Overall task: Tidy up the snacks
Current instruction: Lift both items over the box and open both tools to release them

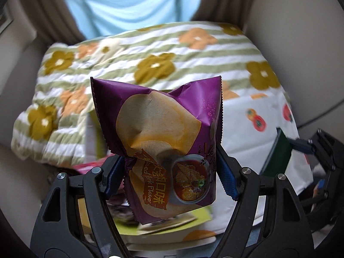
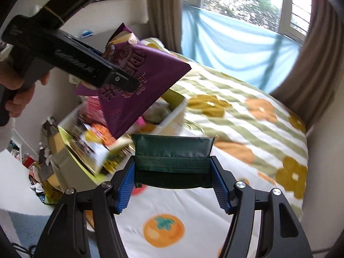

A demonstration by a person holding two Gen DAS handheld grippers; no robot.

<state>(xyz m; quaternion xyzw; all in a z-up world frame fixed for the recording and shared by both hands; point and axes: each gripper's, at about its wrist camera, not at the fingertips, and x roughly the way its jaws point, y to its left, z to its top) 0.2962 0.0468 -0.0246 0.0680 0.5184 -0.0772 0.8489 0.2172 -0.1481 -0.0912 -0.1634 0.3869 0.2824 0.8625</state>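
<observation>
**Two snack bags held above the bed**

The left gripper (image 1: 172,167) is closed on a purple chip bag (image 1: 163,133). Its blue pads press the bag from both sides near the lower half, and the foil is pinched and wrinkled there. The bag stands upright between the fingers, with a picture of a chip and a bowl of food on its front. In the right wrist view the same purple bag (image 2: 137,79) hangs in the air, tilted, above a white box (image 2: 172,116) full of other snacks. A hand (image 2: 15,86) holds the handle of this gripper at the left edge.

The right gripper (image 2: 173,182) is closed on a dark green bag (image 2: 172,150). The blue pads touch its two short sides, and the bag lies flat and level between them. In the left wrist view this green bag (image 1: 277,152) shows at the right side.

Below both bags is a bed with a striped flower blanket (image 2: 247,111) and a white sheet with orange fruits (image 2: 163,230). Behind the bed, brown curtains (image 2: 311,68) frame a light blue cloth (image 2: 232,43) across the window.
</observation>
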